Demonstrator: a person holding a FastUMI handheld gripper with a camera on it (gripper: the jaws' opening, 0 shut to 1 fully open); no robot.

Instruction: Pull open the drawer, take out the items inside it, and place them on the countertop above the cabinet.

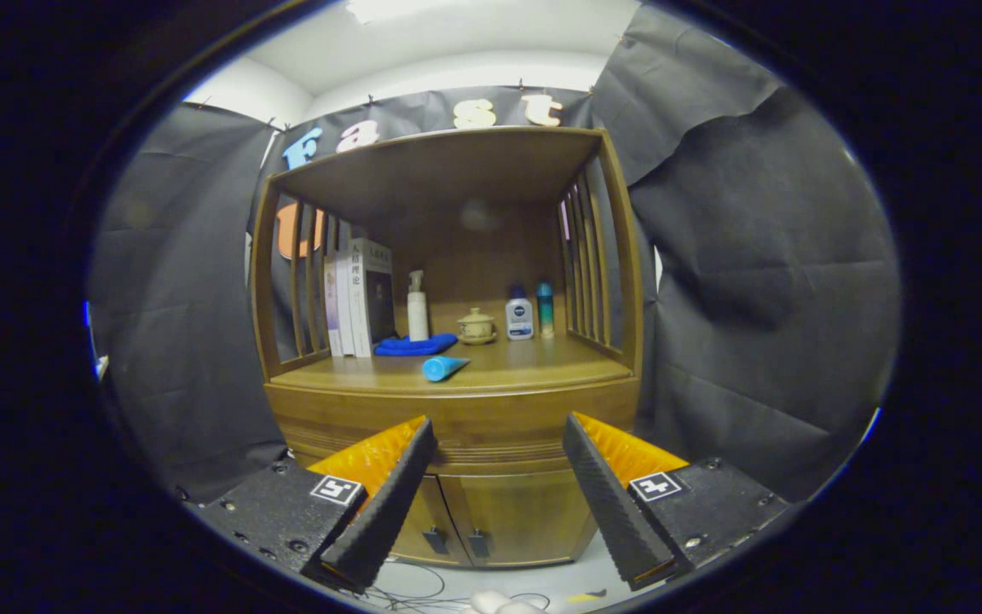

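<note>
Level, frontal, back from cabinet (457,409)

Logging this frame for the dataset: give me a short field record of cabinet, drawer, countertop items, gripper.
cabinet: wooden, ahead of gripper, doors shut
drawer: front flush, looks shut
countertop: blue tube lying near front edge; blue cloth, books, white pump bottle, lidded cup, two small bottles at back
gripper: open, holding nothing, short of the drawer
</note>
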